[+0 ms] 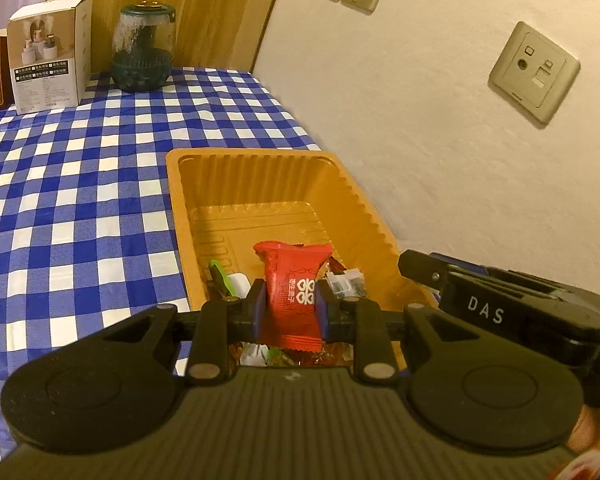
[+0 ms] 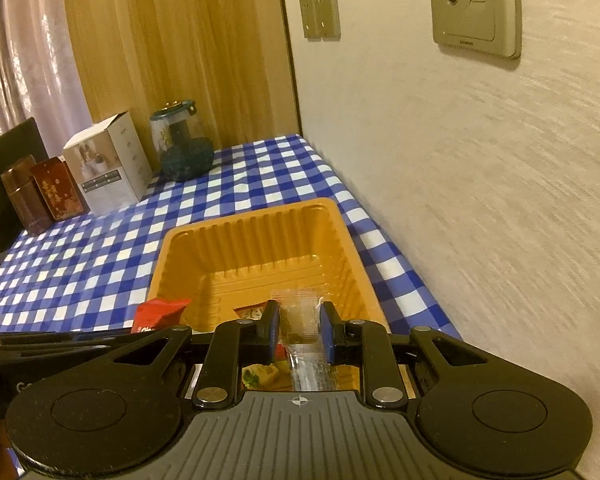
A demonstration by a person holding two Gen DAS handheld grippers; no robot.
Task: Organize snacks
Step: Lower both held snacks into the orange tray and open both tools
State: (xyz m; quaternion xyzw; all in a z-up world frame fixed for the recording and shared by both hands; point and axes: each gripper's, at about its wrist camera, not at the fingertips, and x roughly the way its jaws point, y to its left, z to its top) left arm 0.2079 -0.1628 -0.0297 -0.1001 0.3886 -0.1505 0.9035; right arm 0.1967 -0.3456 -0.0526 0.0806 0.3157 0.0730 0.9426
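The left gripper (image 1: 291, 300) pinches a red candy packet (image 1: 292, 294), lower centre, above the orange tray (image 1: 268, 184). The right gripper (image 2: 300, 330) pinches a clear wrapper (image 2: 300, 320) over it.

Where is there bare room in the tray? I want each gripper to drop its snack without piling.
The far half of the orange tray, up to its ribbed back wall, is bare. The near end is crowded with wrapped snacks. The checkered cloth between the tray and the white box is also open.
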